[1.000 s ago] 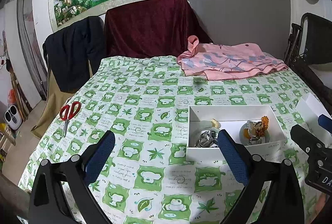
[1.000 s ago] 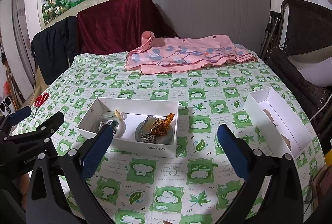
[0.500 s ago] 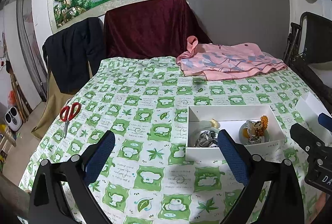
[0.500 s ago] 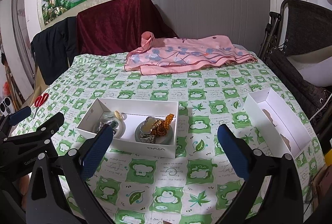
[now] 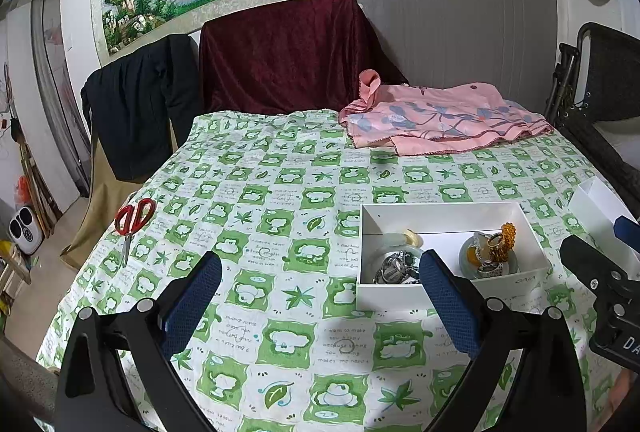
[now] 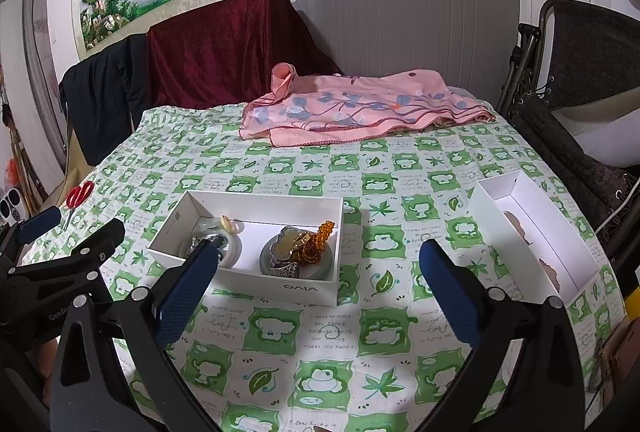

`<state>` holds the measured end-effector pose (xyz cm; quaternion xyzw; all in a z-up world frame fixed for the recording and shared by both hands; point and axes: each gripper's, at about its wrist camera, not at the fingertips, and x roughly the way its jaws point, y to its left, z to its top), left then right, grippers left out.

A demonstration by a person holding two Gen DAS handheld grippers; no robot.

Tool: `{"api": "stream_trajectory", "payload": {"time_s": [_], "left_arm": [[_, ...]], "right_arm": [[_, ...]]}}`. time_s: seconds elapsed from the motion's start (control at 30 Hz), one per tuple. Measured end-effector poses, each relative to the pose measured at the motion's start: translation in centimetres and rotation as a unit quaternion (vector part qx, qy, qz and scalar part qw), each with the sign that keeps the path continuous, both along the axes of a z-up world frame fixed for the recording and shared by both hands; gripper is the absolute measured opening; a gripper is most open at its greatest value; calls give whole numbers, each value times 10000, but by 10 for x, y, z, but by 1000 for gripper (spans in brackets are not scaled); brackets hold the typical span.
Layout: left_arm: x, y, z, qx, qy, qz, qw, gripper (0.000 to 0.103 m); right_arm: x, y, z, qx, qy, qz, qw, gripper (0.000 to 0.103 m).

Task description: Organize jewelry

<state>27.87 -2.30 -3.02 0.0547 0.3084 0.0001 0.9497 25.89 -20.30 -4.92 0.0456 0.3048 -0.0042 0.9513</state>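
A white box point(image 6: 256, 206) point(image 5: 440, 216) on the green-patterned tablecloth holds a heap of jewelry: an amber bead bracelet point(image 6: 318, 240) point(image 5: 505, 238), silver rings point(image 6: 286, 268) point(image 5: 394, 266) and a pale jade bangle point(image 6: 232, 232). A second white box point(image 6: 532, 232), nearly bare inside, lies at the right. My left gripper point(image 5: 320, 296) hangs open over the cloth, left of the jewelry box. My right gripper point(image 6: 318, 290) is open too, in front of that box, with nothing between its fingers.
Red-handled scissors point(image 5: 132, 218) lie near the table's left edge. A folded pink cloth point(image 6: 360, 112) sits at the far side. Draped chairs stand behind the table point(image 5: 280, 160), and a black mesh chair point(image 6: 580, 72) stands at the right.
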Motion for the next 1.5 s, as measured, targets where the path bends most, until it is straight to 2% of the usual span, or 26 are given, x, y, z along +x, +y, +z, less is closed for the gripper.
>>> {"api": "stream_trajectory", "payload": {"time_s": [0.37, 0.57, 0.93, 1.5], "left_arm": [[-7, -2, 7, -30, -110, -98, 9999, 97], [-21, 6, 12, -174, -89, 14, 9998, 97], [-51, -3, 21, 16, -168, -58, 9998, 97], [-68, -7, 32, -23, -205, -135, 9997, 97]], "right_arm": [[-6, 2, 4, 16, -38, 11, 10000, 96], [-22, 1, 15, 111, -148, -5, 9998, 96], [-52, -2, 23, 124, -162, -11, 9998, 96], [-69, 3, 33, 50, -269, 50, 9996, 96]]}}
